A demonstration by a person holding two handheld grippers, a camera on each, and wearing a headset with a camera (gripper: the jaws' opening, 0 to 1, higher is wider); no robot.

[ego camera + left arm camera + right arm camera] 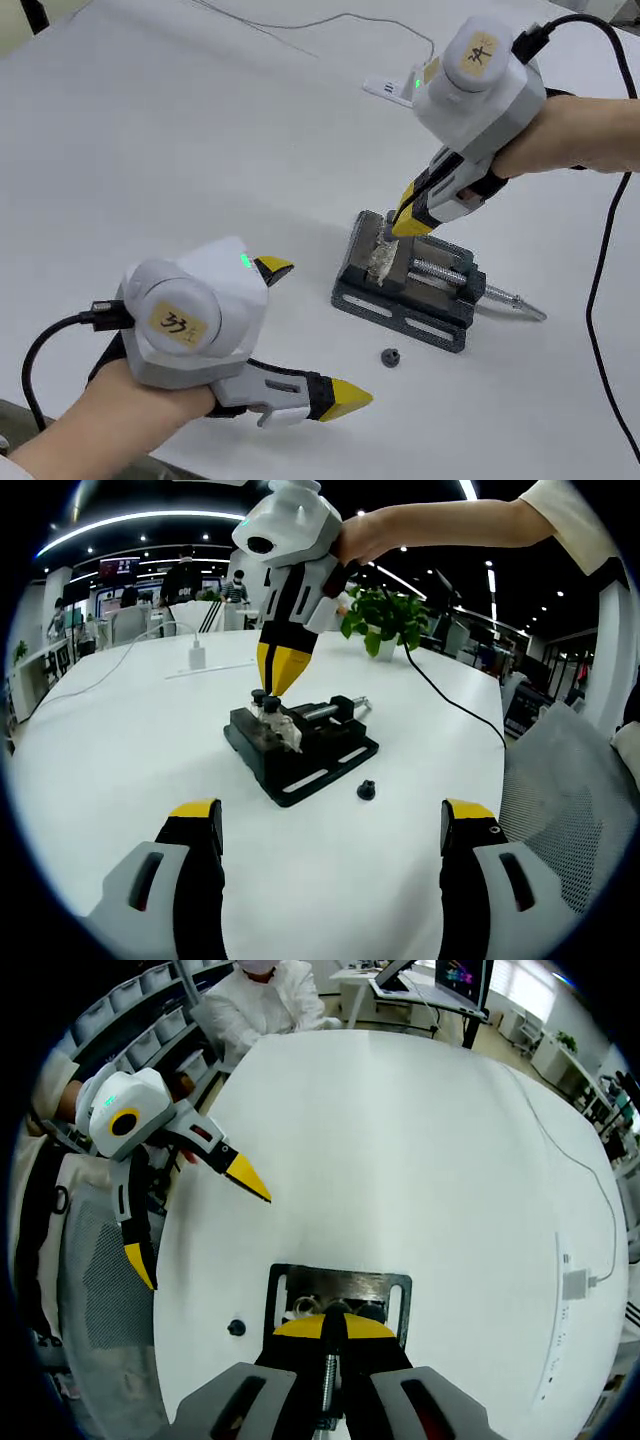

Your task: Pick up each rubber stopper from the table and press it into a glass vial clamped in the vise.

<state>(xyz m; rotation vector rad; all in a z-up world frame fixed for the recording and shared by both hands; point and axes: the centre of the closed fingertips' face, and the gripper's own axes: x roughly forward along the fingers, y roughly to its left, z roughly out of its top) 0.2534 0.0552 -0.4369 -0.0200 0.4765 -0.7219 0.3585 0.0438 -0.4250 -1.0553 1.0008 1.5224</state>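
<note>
White table (200, 150) in an open office with ceiling light strips (130, 522), shelves (140, 995), a plant (385, 620) and a mesh chair (570, 800). A cable and adapter (390, 88) lie at the table's far side. The vise (405, 290), at centre, clamps vials (381, 258). One loose stopper (391, 356) lies on the table just beside the vise. Right gripper (410, 224): jaws closed, tips at a vial's top; whether they pinch anything cannot be told. Left gripper (312, 332): jaws wide apart, empty, near the front edge.
</note>
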